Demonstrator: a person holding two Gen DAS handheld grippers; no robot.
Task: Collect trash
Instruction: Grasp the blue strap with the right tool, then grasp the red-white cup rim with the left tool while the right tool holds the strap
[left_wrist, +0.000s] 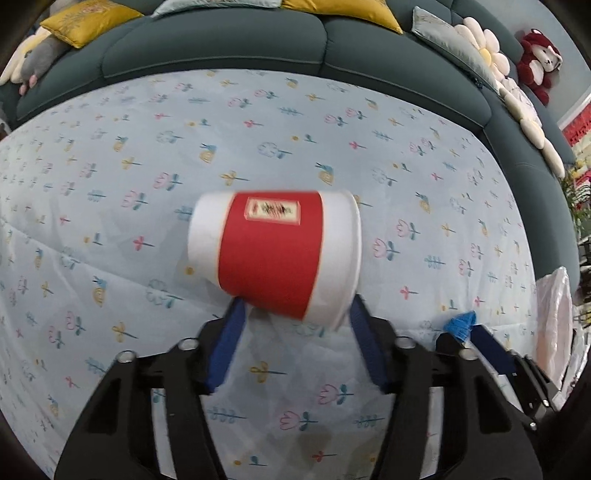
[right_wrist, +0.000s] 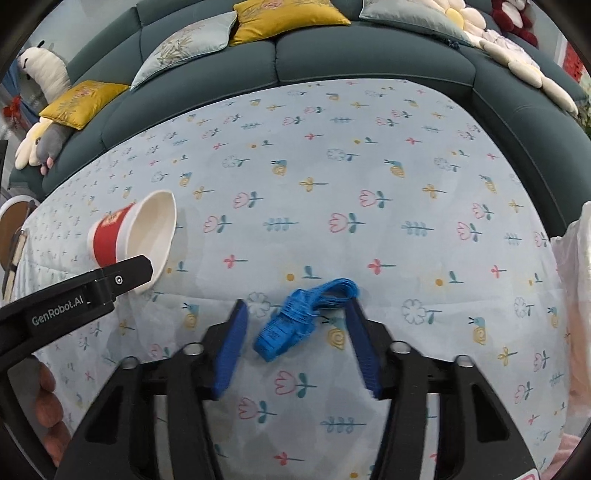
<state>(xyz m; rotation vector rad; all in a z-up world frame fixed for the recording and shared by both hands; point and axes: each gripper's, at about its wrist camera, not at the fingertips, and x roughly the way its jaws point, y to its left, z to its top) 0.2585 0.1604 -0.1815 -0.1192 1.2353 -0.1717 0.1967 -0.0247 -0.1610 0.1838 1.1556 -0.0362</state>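
The paper cup (left_wrist: 273, 254) looks like smooth, matt white card with a matt red band; its inside, seen from the right wrist, is plain off-white. The blue wrapper (right_wrist: 295, 319) is thin crinkled plastic with a slight sheen. The bed sheet (right_wrist: 332, 184) is soft matt printed cloth, lightly creased. The left gripper (left_wrist: 295, 321) and right gripper (right_wrist: 295, 321) have matt black hard-plastic bodies, bright metal screw heads and ribbed blue pads (right_wrist: 229, 354) that look rubbery. The far headboard (left_wrist: 221, 40) is smooth matt teal upholstery. The yellow cushions (right_wrist: 288, 14) have a satin gloss. The plastic bag (left_wrist: 554, 325) at right is translucent, glossy film.
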